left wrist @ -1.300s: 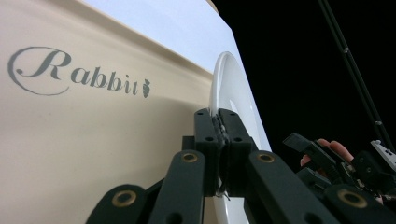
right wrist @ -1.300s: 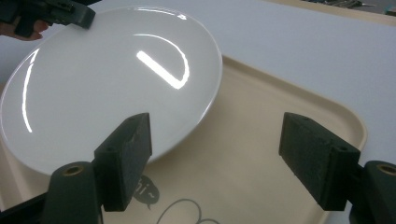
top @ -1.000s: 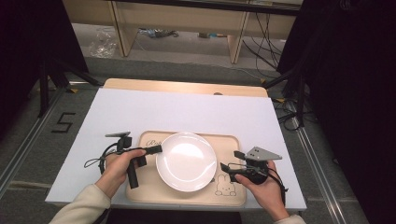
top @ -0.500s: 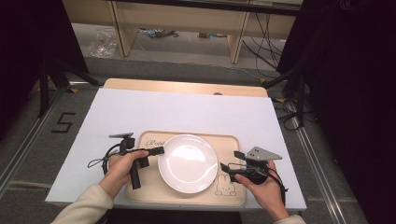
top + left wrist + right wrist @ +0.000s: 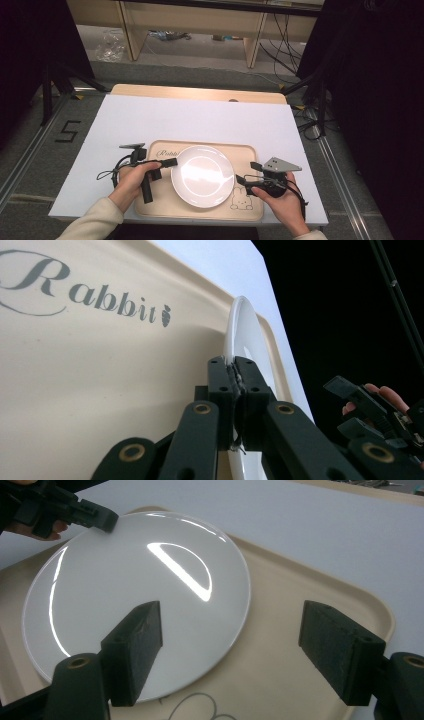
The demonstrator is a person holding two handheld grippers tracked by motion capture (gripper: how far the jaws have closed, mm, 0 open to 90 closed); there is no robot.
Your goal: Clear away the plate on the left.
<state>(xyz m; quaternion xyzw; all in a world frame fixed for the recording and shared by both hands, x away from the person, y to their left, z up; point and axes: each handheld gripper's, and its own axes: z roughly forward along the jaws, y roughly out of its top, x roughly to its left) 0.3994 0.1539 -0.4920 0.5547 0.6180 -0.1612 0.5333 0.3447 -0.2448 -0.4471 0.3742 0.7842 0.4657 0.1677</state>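
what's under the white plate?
The beige tray lies under the plate; its rabbit drawing peeks out beside the rim. The left tongs pinch the rim; anything beneath the plate's middle is hidden.

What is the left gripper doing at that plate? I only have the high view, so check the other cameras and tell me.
Observer: The left gripper is shut on the rim of the plate, which runs edge-on between its pads.
Operator: Now report the right gripper.
Observer: The right gripper is open. One jaw shows in front of the plate, the other in front of the tray, and the pads press on nothing.
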